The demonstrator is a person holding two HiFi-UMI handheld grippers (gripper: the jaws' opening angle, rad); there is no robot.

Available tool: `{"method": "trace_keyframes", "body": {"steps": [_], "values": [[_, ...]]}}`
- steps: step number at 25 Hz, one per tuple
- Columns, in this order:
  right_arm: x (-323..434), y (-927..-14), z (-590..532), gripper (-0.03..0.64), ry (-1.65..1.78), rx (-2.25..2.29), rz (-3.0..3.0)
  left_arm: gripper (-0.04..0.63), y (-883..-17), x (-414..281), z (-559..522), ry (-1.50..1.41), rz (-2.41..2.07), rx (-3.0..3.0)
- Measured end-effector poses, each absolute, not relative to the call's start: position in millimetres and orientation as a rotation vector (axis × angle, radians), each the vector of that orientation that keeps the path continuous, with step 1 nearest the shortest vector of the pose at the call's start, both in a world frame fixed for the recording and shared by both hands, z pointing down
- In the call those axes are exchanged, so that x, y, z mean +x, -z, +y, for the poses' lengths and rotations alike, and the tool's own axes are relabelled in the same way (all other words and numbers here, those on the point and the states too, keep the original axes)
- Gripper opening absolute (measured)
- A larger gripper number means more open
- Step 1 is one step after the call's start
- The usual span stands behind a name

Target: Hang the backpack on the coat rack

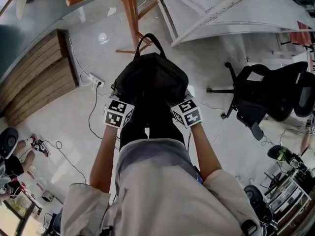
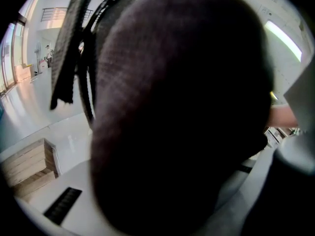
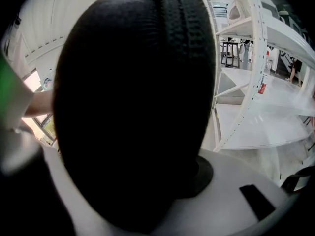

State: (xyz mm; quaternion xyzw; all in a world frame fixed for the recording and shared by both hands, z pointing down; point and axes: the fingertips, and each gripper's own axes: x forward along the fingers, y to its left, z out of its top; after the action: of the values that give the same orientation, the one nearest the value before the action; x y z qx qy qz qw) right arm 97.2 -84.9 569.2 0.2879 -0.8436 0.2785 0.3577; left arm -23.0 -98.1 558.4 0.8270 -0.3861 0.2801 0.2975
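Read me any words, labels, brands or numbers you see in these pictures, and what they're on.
No text is readable.
Red tag on the white shelf post: too small to read.
Marker cubes: only black-and-white square patterns, no letters.
Black backpack: no logo visible.

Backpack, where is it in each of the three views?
Head view: backpack at centre, over the floor.
Left gripper view: backpack fills centre and right.
Right gripper view: backpack fills centre and left.
Shared landmark: white shelving, head view's top right, right gripper view's right.
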Motion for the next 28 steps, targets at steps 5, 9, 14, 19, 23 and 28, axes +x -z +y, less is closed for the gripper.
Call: {"method": "trace_keyframes", "body": {"steps": [5, 9, 14, 19, 23, 28], "values": [[99, -584, -85, 0.161, -0.749, 0.728, -2.158, 0.098, -572, -21, -99, -0.763, -1.017, 2.186], [100, -594, -87, 0.161, -0.756, 0.731, -2.160, 0.098, -581, -20, -101, -0.764, -1.012, 2.184], [97, -607, -95, 0.161, -0.763, 0.731, -2.152, 0.098, -594, -24, -108, -0.770, -1.015, 2.164], [94, -622, -100, 0.161, -0.785, 0.727, -2.141, 0.098, -609, -27, -114, -0.774, -1.008, 2.150], [96, -632, -103, 0.161, -0.796, 0.724, -2.136, 0.098, -619, -26, -117, -0.780, -1.006, 2.140], [92, -642, -106, 0.161, -0.809, 0.707, -2.135, 0.098, -629, -30, -118, -0.792, -1.011, 2.119]]}}
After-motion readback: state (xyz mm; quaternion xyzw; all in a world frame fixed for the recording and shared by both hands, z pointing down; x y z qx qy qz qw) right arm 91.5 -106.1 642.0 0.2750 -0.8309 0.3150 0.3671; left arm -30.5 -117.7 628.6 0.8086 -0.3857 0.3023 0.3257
